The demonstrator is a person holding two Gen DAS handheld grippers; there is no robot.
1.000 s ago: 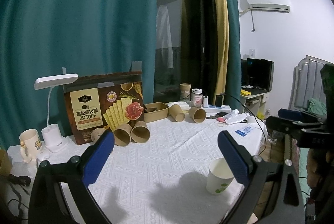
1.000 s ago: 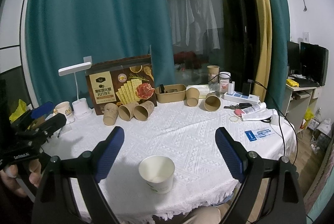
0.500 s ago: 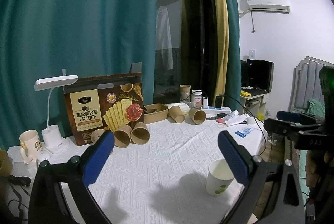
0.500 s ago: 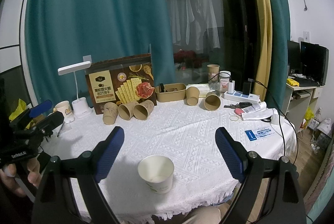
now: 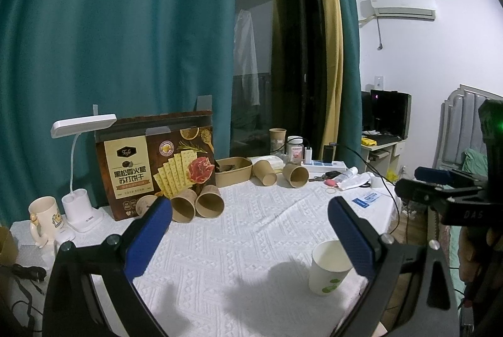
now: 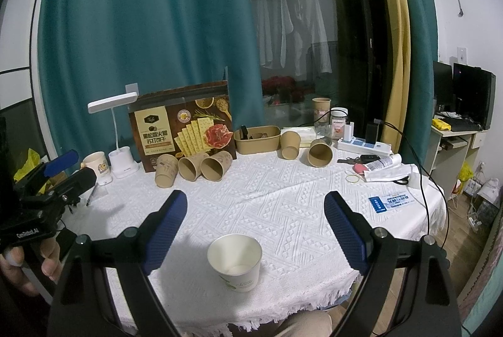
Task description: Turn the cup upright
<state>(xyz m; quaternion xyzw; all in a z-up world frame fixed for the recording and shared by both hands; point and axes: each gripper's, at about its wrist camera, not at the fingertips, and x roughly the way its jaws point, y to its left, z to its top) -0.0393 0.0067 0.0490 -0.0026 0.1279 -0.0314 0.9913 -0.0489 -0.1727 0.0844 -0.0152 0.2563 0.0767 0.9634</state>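
A white paper cup (image 6: 235, 263) with a green print stands upright, mouth up, near the front edge of the white-clothed table (image 6: 283, 198). It also shows in the left wrist view (image 5: 328, 271), low on the right. My right gripper (image 6: 254, 220) is open and empty, held above and around the cup without touching it. My left gripper (image 5: 250, 230) is open and empty over the table, to the left of the cup. Each gripper shows at the edge of the other's view.
Several brown paper cups (image 6: 201, 168) lie on their sides before a cracker box (image 6: 182, 129); two more (image 6: 319, 151) lie near a brown tray (image 6: 257, 140). A desk lamp (image 6: 121, 132), mug (image 6: 96, 162), power strip (image 6: 364, 145), cables and papers sit along the back and right.
Almost nothing has moved. The cup stays upright in the same spot and both grippers stay open, with only a slight drift of the views.
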